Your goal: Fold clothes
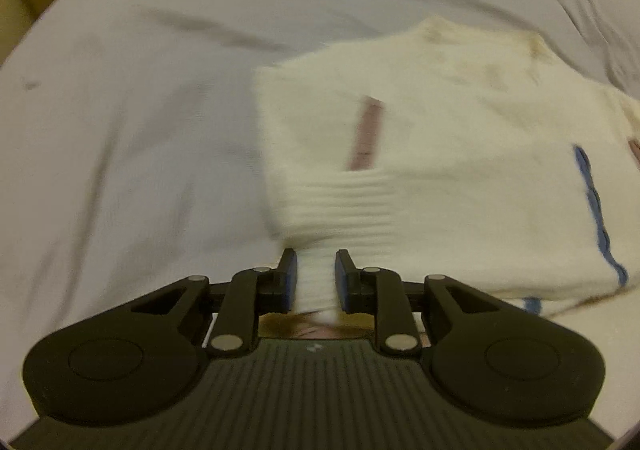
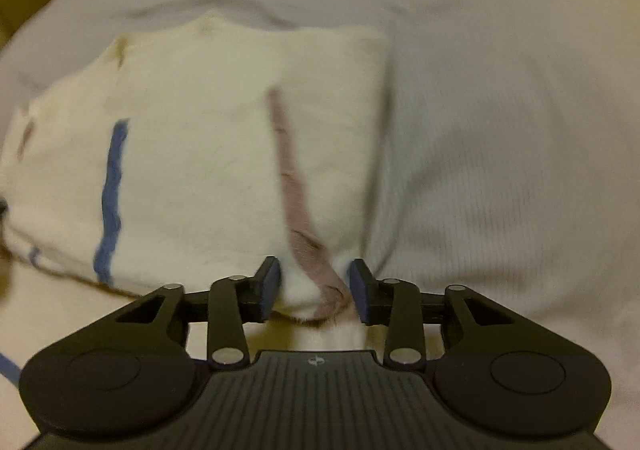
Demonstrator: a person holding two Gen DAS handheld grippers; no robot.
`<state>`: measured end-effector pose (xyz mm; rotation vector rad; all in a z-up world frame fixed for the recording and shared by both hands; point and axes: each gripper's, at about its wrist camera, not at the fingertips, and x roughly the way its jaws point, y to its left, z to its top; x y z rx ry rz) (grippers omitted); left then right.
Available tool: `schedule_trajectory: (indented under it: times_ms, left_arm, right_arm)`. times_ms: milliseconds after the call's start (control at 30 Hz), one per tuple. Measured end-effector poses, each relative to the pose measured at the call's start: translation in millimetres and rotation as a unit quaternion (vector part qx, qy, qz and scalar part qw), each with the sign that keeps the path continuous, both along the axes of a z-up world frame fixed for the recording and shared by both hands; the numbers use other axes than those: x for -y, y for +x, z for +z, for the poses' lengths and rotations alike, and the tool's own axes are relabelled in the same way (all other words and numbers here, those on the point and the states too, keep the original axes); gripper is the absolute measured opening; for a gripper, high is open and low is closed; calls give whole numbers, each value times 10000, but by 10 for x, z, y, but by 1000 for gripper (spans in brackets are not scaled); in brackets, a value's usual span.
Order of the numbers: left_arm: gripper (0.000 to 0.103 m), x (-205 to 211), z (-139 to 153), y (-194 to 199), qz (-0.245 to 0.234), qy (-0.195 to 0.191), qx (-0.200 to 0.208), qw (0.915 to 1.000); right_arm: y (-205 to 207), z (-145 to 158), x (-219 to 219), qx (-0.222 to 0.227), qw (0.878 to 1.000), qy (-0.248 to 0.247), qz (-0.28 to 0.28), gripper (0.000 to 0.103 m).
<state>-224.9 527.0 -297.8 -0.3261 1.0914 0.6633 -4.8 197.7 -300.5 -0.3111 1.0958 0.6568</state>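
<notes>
Left wrist view shows the cream sweater doubled over mid-bed, its ribbed cuff pinched in my left gripper; my right gripper pinches the near hem. Partly folded, I judge, on the grey sheet.

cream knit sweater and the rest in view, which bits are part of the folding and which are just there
Part of the job:
- cream knit sweater with blue and brown stripes
- left gripper, jaws clamped on its ribbed cuff
- right gripper, jaws clamped on its edge

Just there:
- pale grey bed sheet
</notes>
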Motion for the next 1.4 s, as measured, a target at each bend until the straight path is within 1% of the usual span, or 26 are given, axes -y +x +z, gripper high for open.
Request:
schedule_trajectory:
  times_ms: [67,133,233,300,367,433,533,633,700,800,900,967,1000,1033,1100,1133,1200,1267,1333,1400]
  left_arm:
    - [19,70,123,-209,38,-20,38,10000]
    - [18,186,247,-432,32,-42,75,10000]
    - [18,472,377,-782,-106,-227,56,9997]
    - [18,662,285,-995,-109,-345,-176,9992]
    - [18,851,193,-1209,-113,-462,-407,9980]
    - [18,1038,104,-1425,-112,-577,-634,9963]
    - [18,1249,50,-1777,-69,-737,-830,9938]
    - [18,1450,26,-2087,-252,-898,-1056,9900]
    - [18,1466,191,-2165,-395,-801,-1030,9907]
    - [18,1489,438,-2281,-610,-656,-991,9910]
    - [18,1512,685,-2397,-825,-511,-951,9907]
    - [18,1528,850,-2475,-968,-414,-923,9902]
    - [20,1536,932,-2513,-1039,-365,-910,9897]
    - [21,1543,1020,-2550,-1099,-319,-886,9895]
    - [23,1555,1260,-2606,-1094,-251,-727,9910]
    - [24,1561,1380,-2634,-1092,-217,-647,9917]
    - [28,1574,1621,-2690,-1087,-148,-488,9928]
    - [29,1586,1861,-2745,-1081,-80,-328,9936]
    - [30,1597,2091,-2804,-1072,-24,-175,9941]
    - [30,1596,2167,-2877,-1008,-115,-133,9948]
  right_arm:
    - [-2,64,133,-102,9997,141,-178,37]
    - [-119,202,268,-29,9997,170,-184,36]
    - [-447,335,480,-155,9991,402,52,36]
    - [-711,331,587,-322,9980,462,294,36]
    - [-1001,213,621,-543,9962,337,591,35]
    - [-1281,67,691,-809,9938,5,769,35]
    - [-1689,-38,1001,-969,9912,-409,808,34]
    - [-1988,-12,1286,-1091,9905,-577,600,34]
    - [-2141,26,1409,-1114,9909,-683,310,35]
    - [-2401,238,1435,-1043,9920,-647,-278,39]
    - [-2664,471,1440,-955,9898,-584,-885,39]
    - [-2840,626,1443,-894,9861,-540,-1288,44]
    - [-2917,743,1411,-808,9861,-407,-1397,54]
    - [-2989,881,1361,-691,9867,-213,-1454,61]
    - [-3114,1170,1199,-451,9882,143,-1455,62]
    - [-3174,1316,1112,-331,9885,317,-1443,66]
    - [-3285,1600,1078,-145,9875,550,-1473,73]
    - [-3418,1816,1047,-48,9864,743,-1466,75]
    - [-3523,1981,1100,-17,9858,823,-1462,82]
    - [-3605,2058,1121,-33,9859,801,-1469,83]
